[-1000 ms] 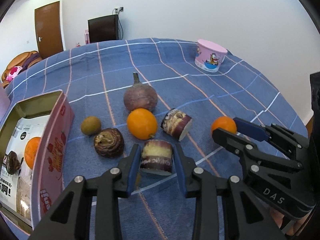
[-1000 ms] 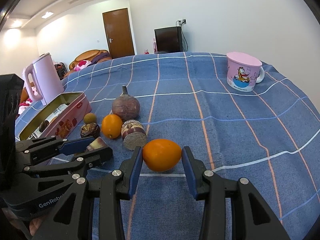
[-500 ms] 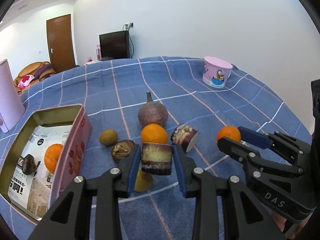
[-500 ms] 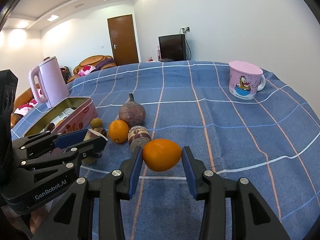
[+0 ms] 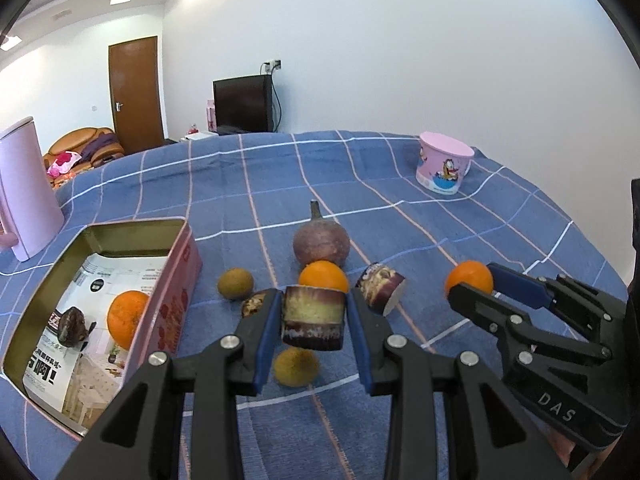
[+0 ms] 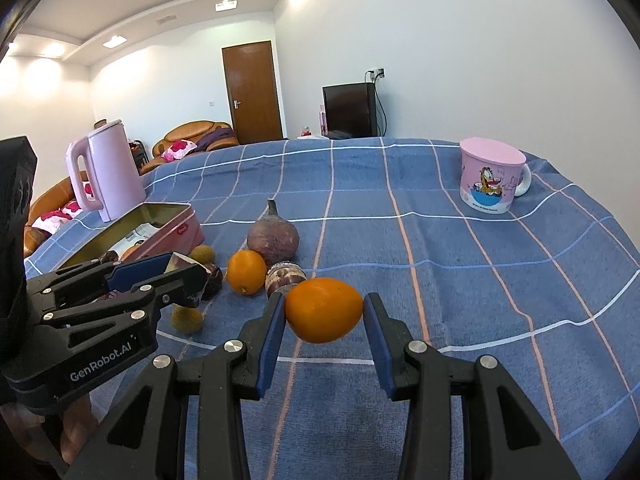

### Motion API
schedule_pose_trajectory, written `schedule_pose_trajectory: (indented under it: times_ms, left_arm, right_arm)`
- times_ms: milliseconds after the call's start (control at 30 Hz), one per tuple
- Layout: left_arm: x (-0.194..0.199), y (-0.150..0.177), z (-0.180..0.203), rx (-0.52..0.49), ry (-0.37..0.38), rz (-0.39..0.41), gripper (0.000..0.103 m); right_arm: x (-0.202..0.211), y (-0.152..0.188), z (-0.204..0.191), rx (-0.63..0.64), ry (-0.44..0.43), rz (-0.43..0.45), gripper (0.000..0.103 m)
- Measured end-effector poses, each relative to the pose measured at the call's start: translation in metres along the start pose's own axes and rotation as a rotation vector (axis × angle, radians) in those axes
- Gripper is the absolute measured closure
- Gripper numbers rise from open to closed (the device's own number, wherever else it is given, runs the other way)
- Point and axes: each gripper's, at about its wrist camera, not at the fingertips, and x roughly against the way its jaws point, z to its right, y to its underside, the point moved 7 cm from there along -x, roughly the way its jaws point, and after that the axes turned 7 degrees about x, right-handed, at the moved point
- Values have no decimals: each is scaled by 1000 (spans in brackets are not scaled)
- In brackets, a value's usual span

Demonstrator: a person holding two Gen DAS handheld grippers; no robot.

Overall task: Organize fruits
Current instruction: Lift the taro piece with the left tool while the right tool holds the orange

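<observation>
My left gripper (image 5: 313, 322) clamps a purple-skinned cut piece (image 5: 313, 317), lifted off the blue checked cloth (image 5: 400, 216); it hides most of a dark fruit (image 5: 253, 306) at its 9 o'clock. My right gripper (image 6: 324, 316) pinches an orange (image 6: 324, 309). The pink tin (image 5: 176, 280), at 9 o'clock, is cut off at the frame edge.

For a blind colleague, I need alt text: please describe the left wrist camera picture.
The left gripper holds a cut purple fruit piece above a blue checked tablecloth, where more fruits lie. An open pink tin at left contains an orange and a dark fruit; at right, the right gripper holds another orange.
</observation>
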Motion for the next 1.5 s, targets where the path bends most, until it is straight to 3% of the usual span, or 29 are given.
schedule_pose_trajectory:
  times_ms: [1500]
  left_arm:
    - [31, -9, -11, 39, -44, 164, 67]
  right_arm:
    - [27, -6, -8, 38, -8, 157, 61]
